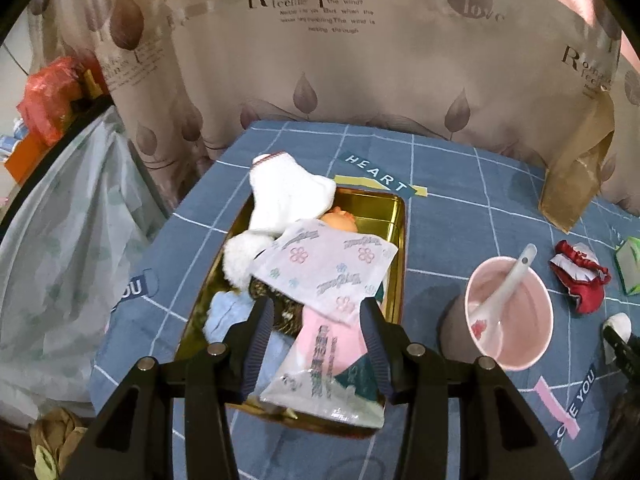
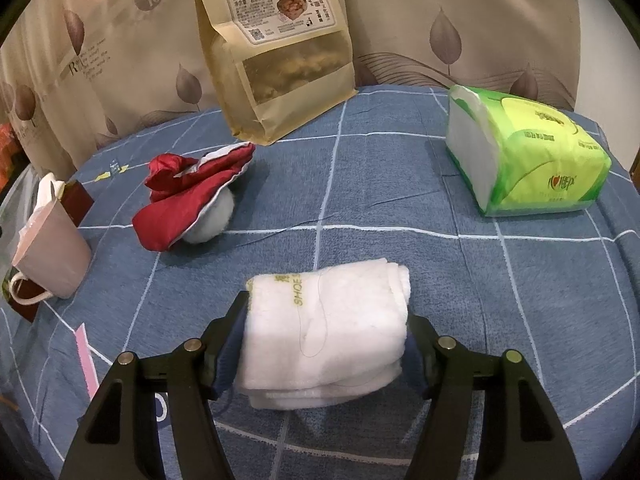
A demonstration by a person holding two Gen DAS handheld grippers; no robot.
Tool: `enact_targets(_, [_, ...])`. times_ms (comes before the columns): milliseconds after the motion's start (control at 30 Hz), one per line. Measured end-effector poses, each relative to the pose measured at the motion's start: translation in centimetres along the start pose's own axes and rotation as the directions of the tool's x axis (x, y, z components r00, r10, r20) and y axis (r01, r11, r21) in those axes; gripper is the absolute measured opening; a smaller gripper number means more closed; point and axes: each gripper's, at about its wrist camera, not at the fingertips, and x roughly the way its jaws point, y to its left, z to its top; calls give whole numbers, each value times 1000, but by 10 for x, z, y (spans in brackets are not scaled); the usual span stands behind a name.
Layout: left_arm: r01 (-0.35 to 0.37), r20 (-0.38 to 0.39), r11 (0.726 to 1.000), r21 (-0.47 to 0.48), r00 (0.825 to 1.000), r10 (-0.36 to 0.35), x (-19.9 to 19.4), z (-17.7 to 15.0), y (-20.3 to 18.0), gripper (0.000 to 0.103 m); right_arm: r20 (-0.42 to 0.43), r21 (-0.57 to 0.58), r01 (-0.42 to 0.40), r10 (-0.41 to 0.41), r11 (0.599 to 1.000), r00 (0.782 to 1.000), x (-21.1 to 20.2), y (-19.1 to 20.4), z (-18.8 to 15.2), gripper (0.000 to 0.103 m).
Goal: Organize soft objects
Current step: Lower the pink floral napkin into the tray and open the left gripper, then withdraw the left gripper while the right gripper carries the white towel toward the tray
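Note:
A gold tin box (image 1: 400, 240) on the blue checked cloth holds a white sock (image 1: 288, 196), a white fluffy ball (image 1: 242, 256), a flowered tissue pack (image 1: 328, 268), a pink tissue pack (image 1: 324, 364) and a light blue cloth (image 1: 224, 316). My left gripper (image 1: 316, 320) hangs open over the near end of the box, jaws either side of the tissue packs. My right gripper (image 2: 326, 336) is shut on a folded white cloth (image 2: 328, 332) low over the table. A red pouch (image 2: 188, 200) lies to the far left of it, and also shows in the left wrist view (image 1: 580, 276).
A pink cup (image 1: 508, 316) with a white spoon (image 1: 504, 292) stands right of the box; it also shows in the right wrist view (image 2: 52, 252). A brown snack bag (image 2: 276, 48) leans on the curtain. A green tissue pack (image 2: 528, 156) lies at the far right.

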Motion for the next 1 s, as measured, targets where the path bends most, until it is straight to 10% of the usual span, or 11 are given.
enact_targets(600, [-69,45,997,-43,996,71,4,-35,49,46,-2,-28,94,-94,995,996,-21,22,11,31])
enact_targets(1000, [-74,77,983,-165,993,88,-1,-52,98,46,63,-76,79,-74,994,995,-47,70,39,28])
